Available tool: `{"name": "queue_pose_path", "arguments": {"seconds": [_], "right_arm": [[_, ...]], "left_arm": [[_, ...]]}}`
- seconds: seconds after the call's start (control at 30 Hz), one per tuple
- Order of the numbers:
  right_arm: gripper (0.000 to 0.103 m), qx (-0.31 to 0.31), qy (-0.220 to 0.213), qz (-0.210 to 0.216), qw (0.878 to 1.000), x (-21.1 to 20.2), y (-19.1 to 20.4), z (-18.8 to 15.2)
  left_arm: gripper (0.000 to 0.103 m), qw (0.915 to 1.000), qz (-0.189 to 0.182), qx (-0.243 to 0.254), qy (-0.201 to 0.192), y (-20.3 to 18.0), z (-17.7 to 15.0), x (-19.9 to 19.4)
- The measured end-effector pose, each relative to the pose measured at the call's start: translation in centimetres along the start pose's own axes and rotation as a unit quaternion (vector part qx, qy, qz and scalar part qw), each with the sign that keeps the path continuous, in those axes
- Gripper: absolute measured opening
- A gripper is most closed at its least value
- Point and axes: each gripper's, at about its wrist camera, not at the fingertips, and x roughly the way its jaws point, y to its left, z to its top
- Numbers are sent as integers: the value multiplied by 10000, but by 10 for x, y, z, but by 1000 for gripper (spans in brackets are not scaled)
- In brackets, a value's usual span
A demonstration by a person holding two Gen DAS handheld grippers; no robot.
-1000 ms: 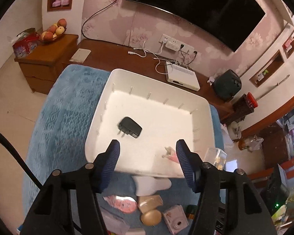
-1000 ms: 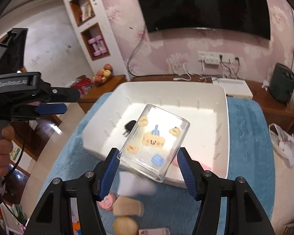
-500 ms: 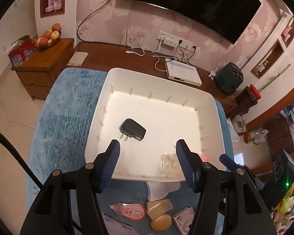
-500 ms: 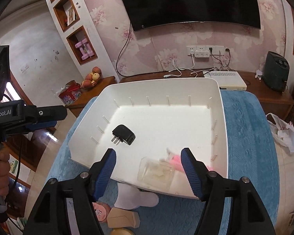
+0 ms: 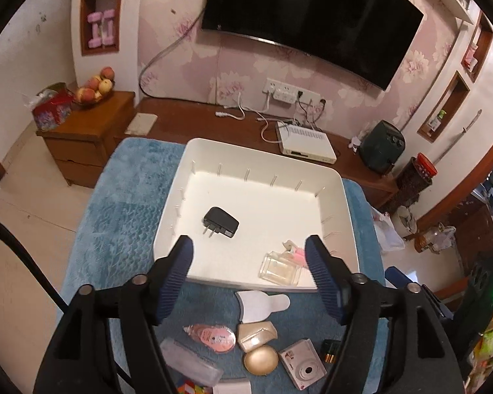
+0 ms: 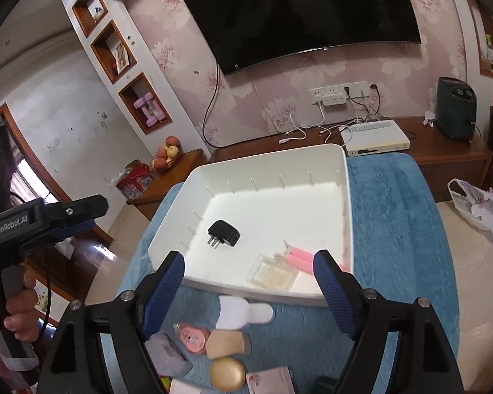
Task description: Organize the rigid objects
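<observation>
Showing only in left view, toy camera (image 5: 301,367), batteries (image 5: 330,351)

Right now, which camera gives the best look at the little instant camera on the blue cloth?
The left wrist view: the instant camera shows whole, lens up, beside the gold compact. In the right wrist view only its top edge shows, cut off at the bottom of the frame.

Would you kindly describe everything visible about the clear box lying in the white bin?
The clear box is a rectangular, see-through case, apparently rigid plastic, with faint pale yellowish shapes showing through it. It lies flat on the floor of the white bin, near the front wall toward the right corner. A pink item lies right against its far side. The black charger sits apart to its left. Neither gripper touches it.
</observation>
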Motion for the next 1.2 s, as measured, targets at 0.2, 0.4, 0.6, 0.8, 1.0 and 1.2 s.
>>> {"name": "queue_pose_path", "arguments": {"seconds": [0.2, 0.4, 0.6, 0.8, 1.0, 1.2], "right_arm": [[82, -20, -65, 50, 10000, -36, -9, -16], [82, -223, -98, 93, 9997, -69, -14, -38], [82, -338, -28, 188, 9992, -93, -19, -64], [82, -218, 255, 377, 9987, -99, -24, -86], [82, 37, 767, 572, 9954, -91, -28, -111], [82, 570, 1407, 644, 9863, -79, -36, -134]], "left_arm": [[81, 9997, 181, -100, -148, -13, -29, -29], [81, 9983, 406, -377, -196, -21, -66, -53], [81, 9960, 612, -641, -95, -26, -100, -70], [81, 9904, 1084, -853, -46, -22, -135, -85], [81, 9861, 1466, -773, 82, -18, -164, -97], [81, 9853, 1609, -477, 327, -9, -181, -99]]}}
